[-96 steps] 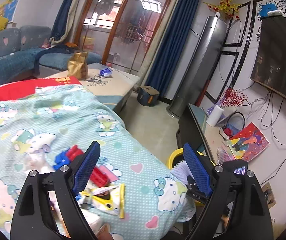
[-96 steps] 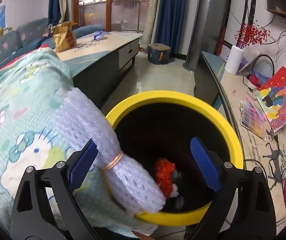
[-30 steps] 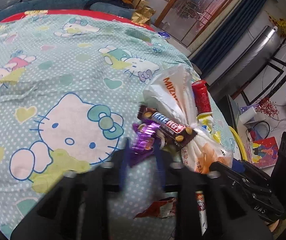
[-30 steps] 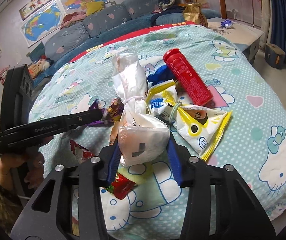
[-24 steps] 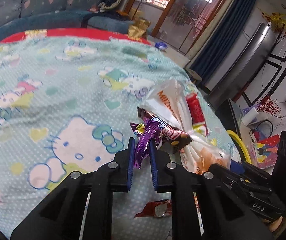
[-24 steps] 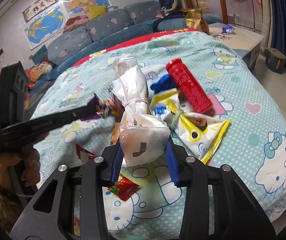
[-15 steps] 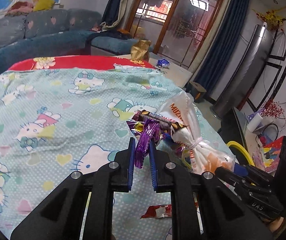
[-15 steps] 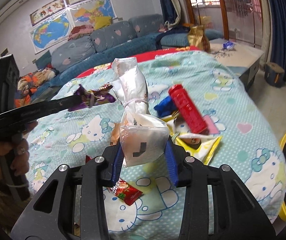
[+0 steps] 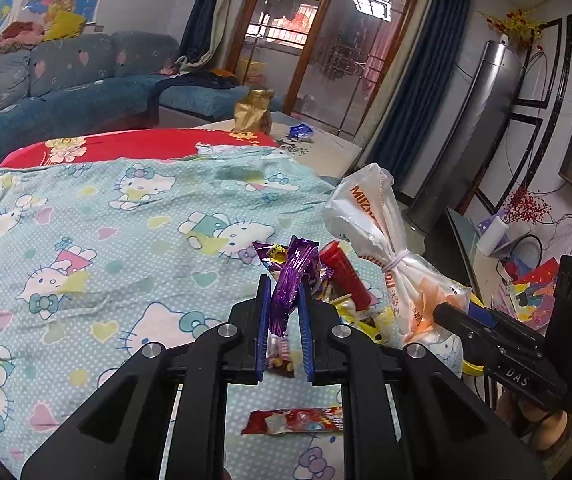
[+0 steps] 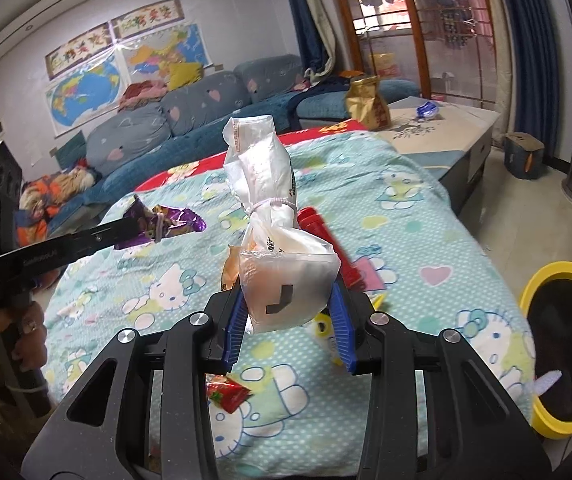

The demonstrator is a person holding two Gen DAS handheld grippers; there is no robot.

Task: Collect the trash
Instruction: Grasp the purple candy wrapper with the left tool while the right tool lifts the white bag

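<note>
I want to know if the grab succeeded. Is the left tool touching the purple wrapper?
Touching. The left wrist view shows the left tool with both blue pads pressed against the purple wrapper, held clear of the bedsheet.

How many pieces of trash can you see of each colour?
Purple: 1, the purple wrapper
White: 1, the white bag
Red: 2, the red tube and the red wrapper
Yellow: 1, the yellow packet, partly hidden
Total: 5 that show clearly; more may be hidden in the pile.
</note>
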